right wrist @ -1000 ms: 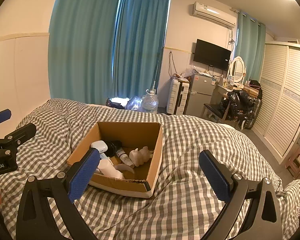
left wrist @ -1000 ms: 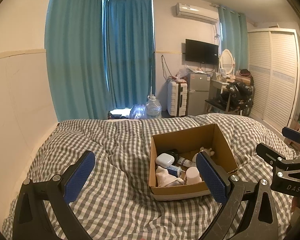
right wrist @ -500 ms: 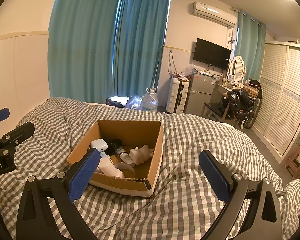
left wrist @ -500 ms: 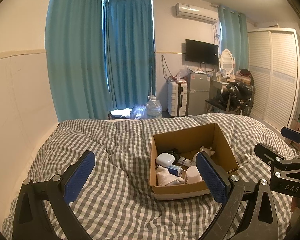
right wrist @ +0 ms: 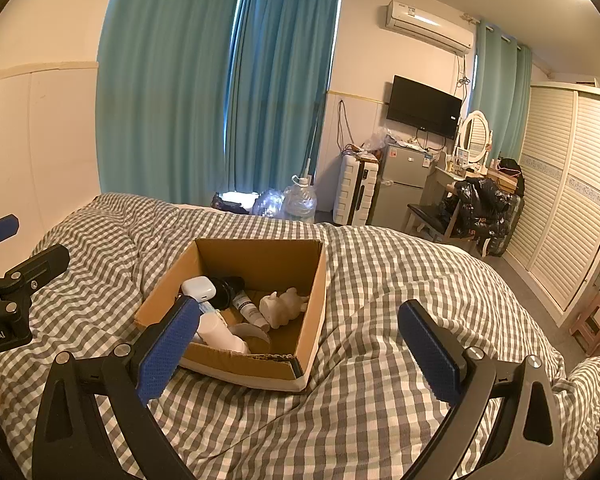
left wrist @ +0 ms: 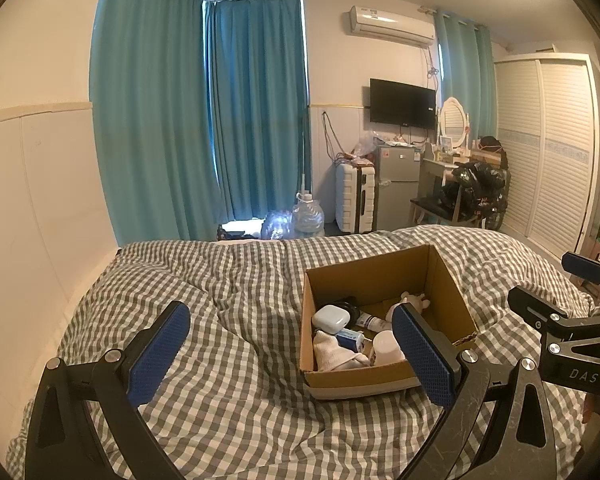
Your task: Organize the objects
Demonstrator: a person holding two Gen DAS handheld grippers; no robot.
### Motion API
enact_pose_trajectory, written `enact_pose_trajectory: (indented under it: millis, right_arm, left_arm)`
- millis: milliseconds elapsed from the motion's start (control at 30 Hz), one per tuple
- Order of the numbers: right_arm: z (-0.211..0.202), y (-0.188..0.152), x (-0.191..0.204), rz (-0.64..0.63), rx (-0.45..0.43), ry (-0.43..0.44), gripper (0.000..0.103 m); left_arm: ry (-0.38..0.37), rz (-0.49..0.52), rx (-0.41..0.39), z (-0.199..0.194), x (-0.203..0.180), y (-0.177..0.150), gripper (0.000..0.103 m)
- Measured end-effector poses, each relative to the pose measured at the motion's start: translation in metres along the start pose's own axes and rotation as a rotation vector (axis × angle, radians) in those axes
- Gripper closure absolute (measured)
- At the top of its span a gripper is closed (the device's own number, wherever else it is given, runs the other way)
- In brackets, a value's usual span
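A brown corrugated cardboard box (left wrist: 384, 312), open-topped with a white base strip, sits on the rumpled grey-and-white gingham duvet (left wrist: 228, 320). Inside lie a glossy white rounded earbud case (left wrist: 330, 319), a white cylindrical jar (left wrist: 386, 346), a folded white cloth (left wrist: 334, 354), a small tube (right wrist: 250, 308) whose print is too small to read, and a pale animal figurine (right wrist: 284, 306). The left gripper (left wrist: 290, 354) and right gripper (right wrist: 298, 354) both hang above the bedding, black frames spread wide, textured blue pads holding nothing. The frames carry the partial lettering "DAS" and "obot.AI".
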State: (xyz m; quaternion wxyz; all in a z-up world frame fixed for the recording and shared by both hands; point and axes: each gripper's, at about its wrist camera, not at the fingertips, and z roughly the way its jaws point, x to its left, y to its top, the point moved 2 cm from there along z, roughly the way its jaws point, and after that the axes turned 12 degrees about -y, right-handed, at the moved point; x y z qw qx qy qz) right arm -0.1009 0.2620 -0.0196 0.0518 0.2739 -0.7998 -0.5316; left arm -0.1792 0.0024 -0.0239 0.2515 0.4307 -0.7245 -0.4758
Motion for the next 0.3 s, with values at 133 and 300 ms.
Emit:
enact_pose_trajectory:
  millis: [133,300]
  right_arm:
    - [0.0000,0.0001,0.0001,0.000,0.000,0.000,0.003]
    - [-0.0005,-0.0010,0.0004,0.003,0.000,0.002,0.003]
  left_arm:
    - [0.001,0.000,-0.001,-0.0002,0.0002,-0.0003,0.000]
    - [0.013,0.003,-0.002,0.0001,0.0032,-0.0008,0.000]
